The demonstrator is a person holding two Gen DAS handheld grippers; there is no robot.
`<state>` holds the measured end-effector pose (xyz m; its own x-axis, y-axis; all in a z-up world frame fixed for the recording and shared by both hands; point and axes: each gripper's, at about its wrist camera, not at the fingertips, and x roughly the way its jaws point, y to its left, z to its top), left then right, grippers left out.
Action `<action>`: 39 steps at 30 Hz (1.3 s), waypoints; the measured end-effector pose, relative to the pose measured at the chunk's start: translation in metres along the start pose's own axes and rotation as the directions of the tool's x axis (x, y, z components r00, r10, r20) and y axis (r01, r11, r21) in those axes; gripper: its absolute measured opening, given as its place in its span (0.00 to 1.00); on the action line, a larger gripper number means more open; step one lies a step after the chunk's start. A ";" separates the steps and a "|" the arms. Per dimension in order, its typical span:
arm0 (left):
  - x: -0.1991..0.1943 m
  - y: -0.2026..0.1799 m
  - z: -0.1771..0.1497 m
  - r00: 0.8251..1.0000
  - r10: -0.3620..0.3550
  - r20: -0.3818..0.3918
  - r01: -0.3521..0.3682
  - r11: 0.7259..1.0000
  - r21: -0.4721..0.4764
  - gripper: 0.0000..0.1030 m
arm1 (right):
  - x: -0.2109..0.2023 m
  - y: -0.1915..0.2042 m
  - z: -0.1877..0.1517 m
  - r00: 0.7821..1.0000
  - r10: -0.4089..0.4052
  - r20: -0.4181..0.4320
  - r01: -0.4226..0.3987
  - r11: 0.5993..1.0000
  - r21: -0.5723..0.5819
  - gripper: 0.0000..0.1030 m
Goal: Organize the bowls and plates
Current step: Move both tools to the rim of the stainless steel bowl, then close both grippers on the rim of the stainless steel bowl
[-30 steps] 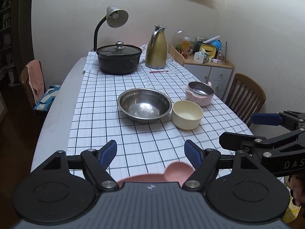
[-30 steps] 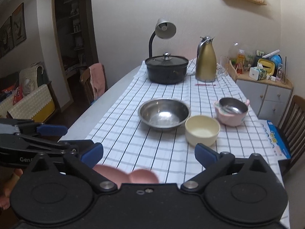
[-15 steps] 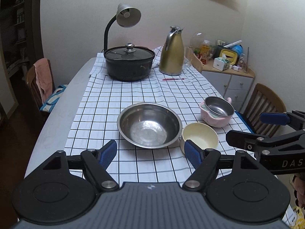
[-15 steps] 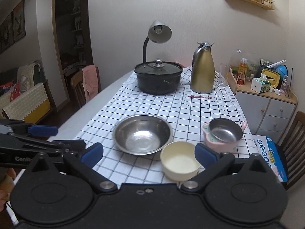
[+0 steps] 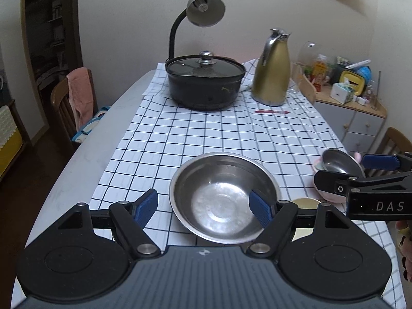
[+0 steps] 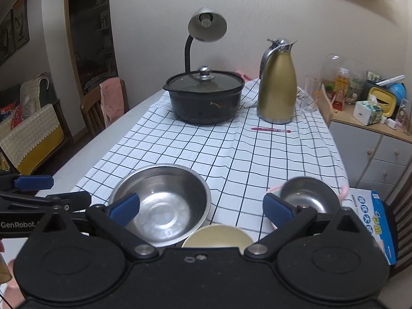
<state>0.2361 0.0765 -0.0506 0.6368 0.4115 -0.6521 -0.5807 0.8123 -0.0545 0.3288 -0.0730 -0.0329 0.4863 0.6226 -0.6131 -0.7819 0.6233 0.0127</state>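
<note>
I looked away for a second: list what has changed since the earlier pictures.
Both grippers have come forward over the table, toward the bowls. The left gripper now frames the big steel bowl; the right gripper stands above the cream bowl. Nothing was gripped or released. Jaws open as before; no dish moved.

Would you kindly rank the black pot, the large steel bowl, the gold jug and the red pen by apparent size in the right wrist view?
1. Large steel bowl, though nearness flatters it
2. Black pot
3. Gold jug
4. Red pen

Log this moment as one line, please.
phase: approach | left gripper: open, over steel bowl | right gripper: open, over cream bowl | held: nothing
</note>
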 end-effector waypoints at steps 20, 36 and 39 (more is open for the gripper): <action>0.128 0.025 0.010 0.976 0.131 -0.176 -0.144 0.988 -0.059 0.75 | 0.137 -0.009 0.015 0.983 0.062 -0.173 -0.069 0.997 -0.032 0.88; 0.161 0.034 -0.005 0.951 0.082 -0.297 -0.121 0.986 -0.115 0.40 | 0.181 -0.011 0.007 0.963 0.086 -0.255 -0.099 0.994 -0.037 0.60; 0.161 0.034 -0.007 0.949 0.071 -0.307 -0.116 0.985 -0.130 0.35 | 0.181 -0.014 0.005 0.959 0.103 -0.264 -0.115 0.993 -0.029 0.52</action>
<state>0.3150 0.1676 -0.1622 0.4072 0.3214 -0.8549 -0.7113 0.6987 -0.0761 0.4295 0.0337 -0.1399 0.2828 0.5362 -0.7953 -0.8436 0.5336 0.0598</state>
